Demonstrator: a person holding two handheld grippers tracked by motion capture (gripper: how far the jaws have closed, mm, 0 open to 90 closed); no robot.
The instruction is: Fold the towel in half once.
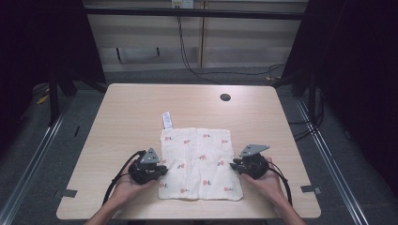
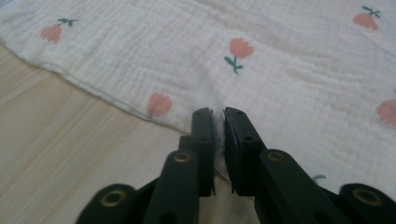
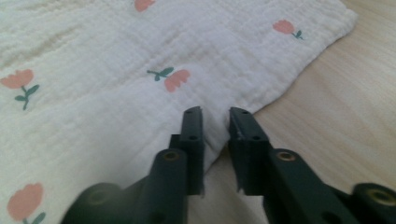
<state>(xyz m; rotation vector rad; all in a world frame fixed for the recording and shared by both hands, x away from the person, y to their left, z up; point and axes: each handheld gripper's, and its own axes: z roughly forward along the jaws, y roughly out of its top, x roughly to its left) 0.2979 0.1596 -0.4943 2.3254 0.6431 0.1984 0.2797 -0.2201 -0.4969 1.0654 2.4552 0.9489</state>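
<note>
Cloth (image 1: pixel 199 161), white muslin with little pink tulips, lies flat near my edge of the desk (image 1: pixel 131 112), its label sticking out at the far left corner. My left fingers (image 2: pixel 215 140) are pinched nearly shut on a bit of fabric at its left edge. My right fingers (image 3: pixel 215 135) sit at the right edge, narrow but with a gap, hem between them; can't tell if they really grip.

cloth's white tag (image 1: pixel 166 120) printed, too small to read
</note>
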